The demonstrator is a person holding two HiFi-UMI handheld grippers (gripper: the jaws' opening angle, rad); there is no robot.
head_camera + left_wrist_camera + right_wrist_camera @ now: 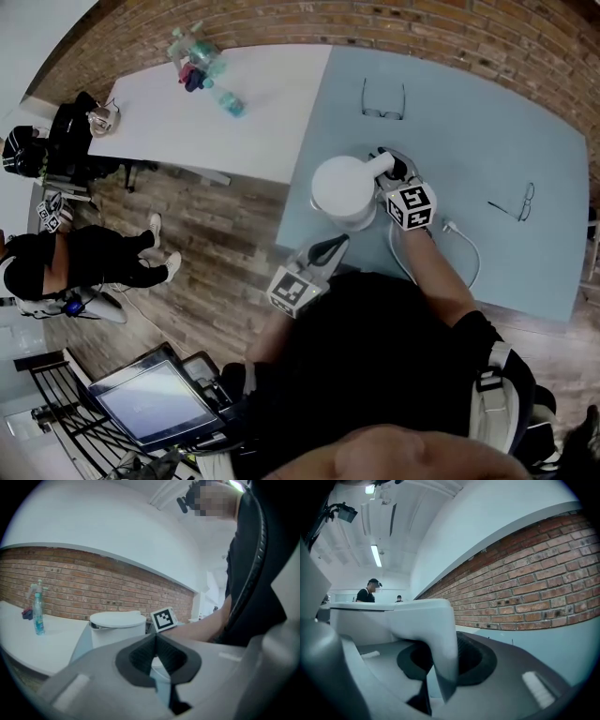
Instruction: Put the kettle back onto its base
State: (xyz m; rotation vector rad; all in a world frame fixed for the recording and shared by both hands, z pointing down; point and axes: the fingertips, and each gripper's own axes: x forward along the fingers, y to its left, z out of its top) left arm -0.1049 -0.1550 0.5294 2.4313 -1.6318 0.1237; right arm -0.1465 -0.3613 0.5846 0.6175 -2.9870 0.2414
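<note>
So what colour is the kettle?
White all over; the kettle shows best in the head view.

text: none readable | brands, numbers: none | signs: black-and-white square markers (patterns, not letters) | on: cube (295, 291) of left gripper (336, 246), cube (411, 206) of right gripper (386, 169)

**Head view:** the camera sits above the person and looks steeply down on the near edge of the pale blue counter (487, 141) from moderate distance.

**Left gripper view:** the camera rides behind the left tool (155, 638), low by the counter's near left corner. It faces roughly level across the counter toward the brick wall (93, 592), with the kettle (117, 627) near.

**Right gripper view:** the camera rides on the right tool (440, 662), very close to the kettle's handle (433, 630), and faces along the wall.

All three views share the kettle and the wall.
</note>
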